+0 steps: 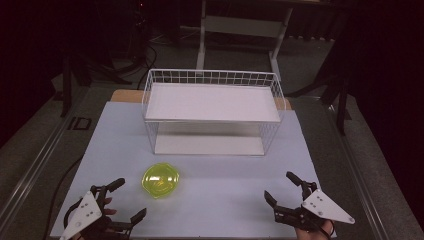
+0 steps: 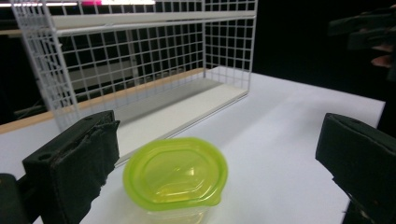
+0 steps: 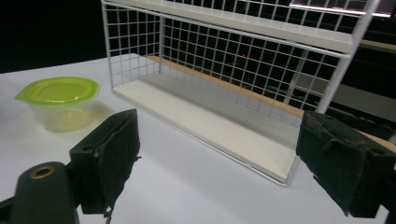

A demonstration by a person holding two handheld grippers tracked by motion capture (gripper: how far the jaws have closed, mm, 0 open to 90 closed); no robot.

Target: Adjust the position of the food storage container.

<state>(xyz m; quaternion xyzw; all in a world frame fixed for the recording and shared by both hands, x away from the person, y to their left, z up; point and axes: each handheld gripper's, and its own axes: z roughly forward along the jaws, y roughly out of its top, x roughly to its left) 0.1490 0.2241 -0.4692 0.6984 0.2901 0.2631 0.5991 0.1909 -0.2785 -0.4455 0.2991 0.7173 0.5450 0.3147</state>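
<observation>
The lidded green container (image 1: 161,180) stands on the tabletop (image 1: 225,170) before the wire shelf rack (image 1: 212,111). The left hand-held gripper (image 1: 125,200), jaws wide, faces it, probably to grasp; the right hand-held gripper (image 1: 282,187) waits wide, empty.

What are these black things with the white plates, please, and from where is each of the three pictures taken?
They are two hand-held grippers, tools with two black jaws each; a person holds one in each hand. The high view looks down on the white table from above: the left gripper is at the bottom left, the right gripper at the bottom right. The other two pictures come from small cameras riding on the grippers, looking along their own jaws.

On the table stand a white wire shelf rack with two levels and, in front of it, a small clear container with a yellow-green lid. The left gripper's camera sees this container close ahead, between its open jaws but not touched. Both grippers are open and hold nothing.
</observation>
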